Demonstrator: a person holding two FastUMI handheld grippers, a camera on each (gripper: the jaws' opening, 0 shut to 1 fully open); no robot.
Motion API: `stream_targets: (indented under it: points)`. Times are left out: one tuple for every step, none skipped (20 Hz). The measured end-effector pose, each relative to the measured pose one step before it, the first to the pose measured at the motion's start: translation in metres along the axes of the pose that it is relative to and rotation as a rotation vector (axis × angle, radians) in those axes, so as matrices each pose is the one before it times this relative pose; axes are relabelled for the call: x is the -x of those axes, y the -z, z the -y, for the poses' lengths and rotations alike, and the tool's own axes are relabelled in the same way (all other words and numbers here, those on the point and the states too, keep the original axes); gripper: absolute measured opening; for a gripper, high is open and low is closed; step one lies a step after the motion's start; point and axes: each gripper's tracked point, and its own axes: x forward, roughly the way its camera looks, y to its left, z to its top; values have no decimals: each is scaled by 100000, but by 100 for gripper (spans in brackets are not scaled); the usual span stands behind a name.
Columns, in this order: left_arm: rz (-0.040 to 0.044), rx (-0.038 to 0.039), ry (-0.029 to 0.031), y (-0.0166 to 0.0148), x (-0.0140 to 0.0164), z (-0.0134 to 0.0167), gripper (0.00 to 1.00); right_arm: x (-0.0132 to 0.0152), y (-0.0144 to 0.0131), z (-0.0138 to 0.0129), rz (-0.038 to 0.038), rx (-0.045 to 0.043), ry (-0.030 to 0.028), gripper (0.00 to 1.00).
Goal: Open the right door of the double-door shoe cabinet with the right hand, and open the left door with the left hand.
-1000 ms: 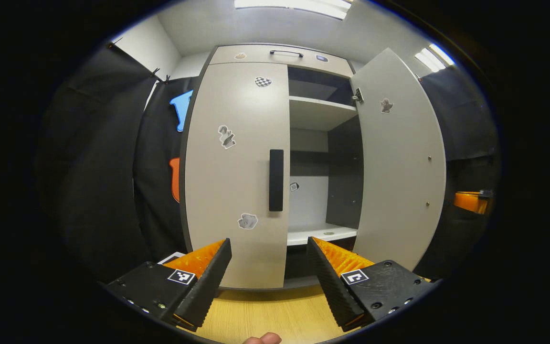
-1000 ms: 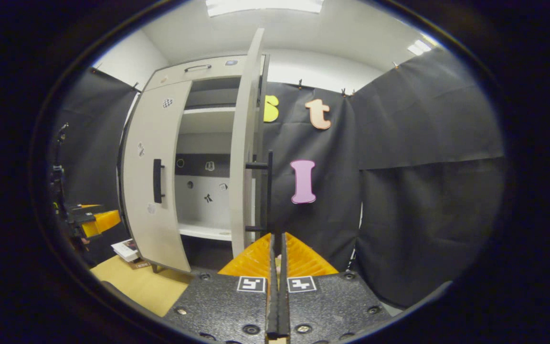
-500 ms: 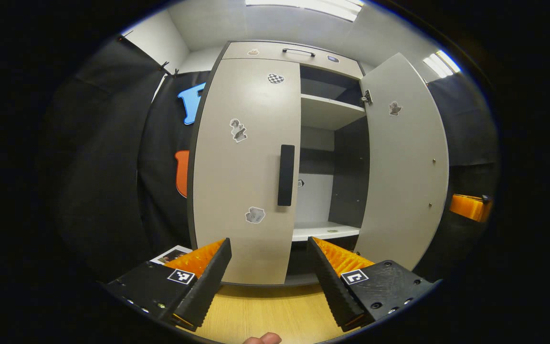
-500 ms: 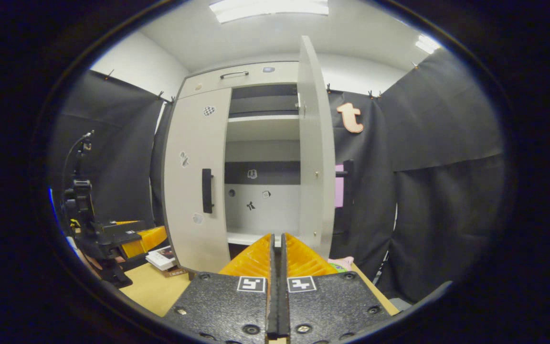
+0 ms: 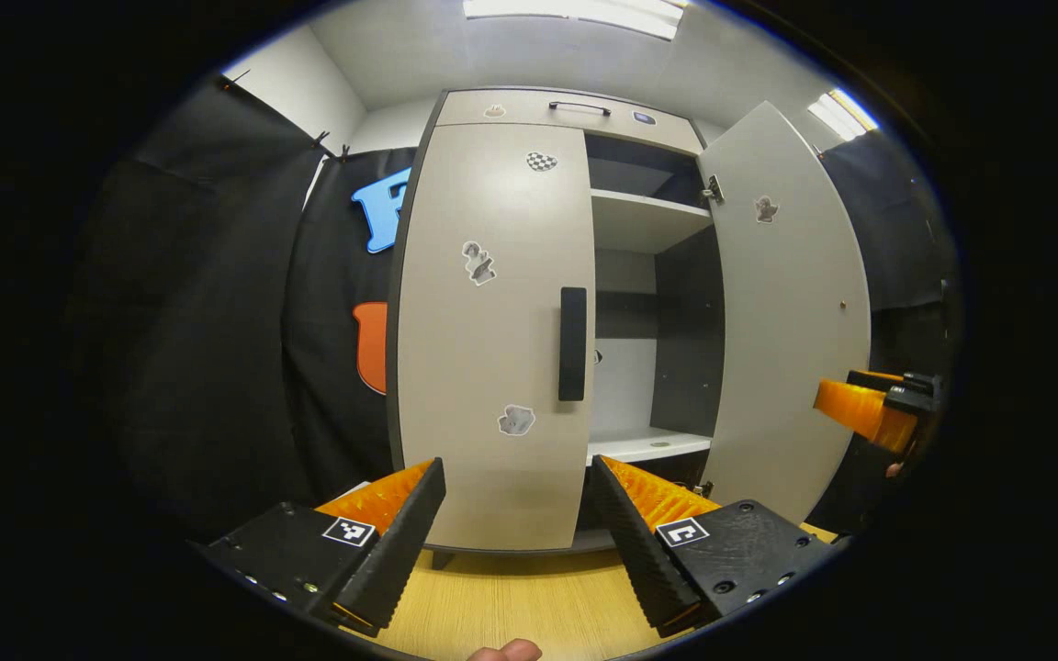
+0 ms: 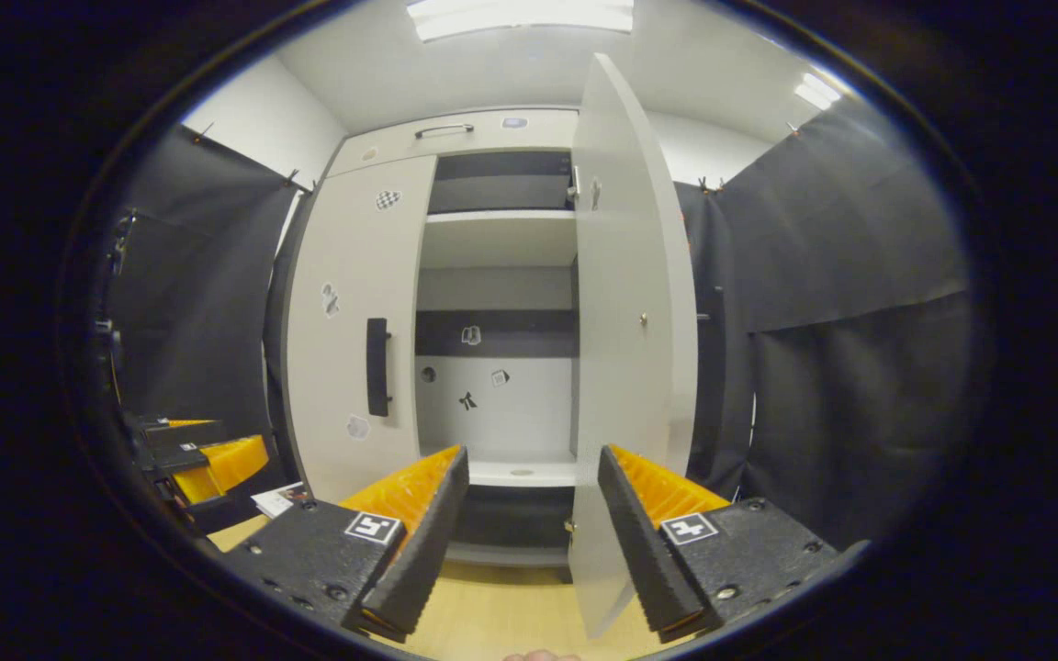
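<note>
In the left gripper view, black cloth hung along the left of the frame, and the shoe cabinet [image 5: 575, 303] stood at centre on the wooden floor [image 5: 511, 606]. Its left door [image 5: 483, 340] was shut, carrying several small stickers and a dark vertical handle [image 5: 572, 343] at its right edge. Right of that, the open half showed an upper shelf [image 5: 644, 220] and a lower shelf [image 5: 644, 445]; apart from one small round spot on the lower shelf, too small to identify, both shelves looked bare. The right door [image 5: 791, 330] stood swung wide, its inner face turned to the camera. At the lower centre, the left gripper [image 5: 518, 496] was held with its fingers spread apart and released, gripping nothing, short of the left door. At the far right edge the right gripper [image 5: 869, 410] showed beside the open door.

In the right gripper view, the left gripper [image 6: 208, 459] appeared at the lower left, near a small stack of booklets [image 6: 279, 498] on the floor. The shut left door [image 6: 359, 330] with its handle [image 6: 377, 366] stood left of centre. The open compartment [image 6: 497, 367] held a few small stickers on its back wall, a round spot on the lower shelf, and otherwise bare shelves. The right door [image 6: 625, 349] stood open, edge toward the camera. At the bottom, the right gripper [image 6: 529, 500] had its fingers parted and released, clear of the door.
</note>
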Motion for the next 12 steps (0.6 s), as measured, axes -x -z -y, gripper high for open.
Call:
stream_targets:
  points:
    - [38, 242, 1241, -265, -569, 382, 95, 47, 243, 12, -848, -201, 352, 93]
    - [-182, 285, 1641, -230, -733, 559, 95, 66, 47, -17, -574, -391, -3, 95]
    - [-75, 126, 1370, -385, -773, 531, 95, -94, 132, -86, -437, -112, -366, 95]
    - [946, -149, 792, -646, -1095, 462, 95, 5, -24, -24, -136, 39, -381, 95]
    - [1109, -748, 549, -928, -1375, 481, 95, 10, 120, 75, -118, 298, -76, 95]
    - [1258, -1307, -55, -855, -1472, 302, 95, 76, -28, 142, 140, 306, 162, 95]
    - [601, -1187, 17, -744, -1584, 411, 95, 0, -20, 41, 301, 196, -132, 95]
    - [1150, -921, 477, -702, -1658, 409, 95, -18, -159, 1, 572, -98, -382, 93]
    - [137, -400, 165, -546, -1571, 418, 95, -28, 14, -27, 290, 4, -272, 95]
    - [-20, -540, -184, -328, -1625, 350, 95, 50, -106, 70, 411, 193, -177, 95]
    - [137, -1298, -554, -128, -1581, 81, 95, 32, -10, 128, 334, 246, 365, 95]
    - [-207, -1691, -948, -5, -1441, -13, 95, 20, -127, 138, 546, 90, 230, 95]
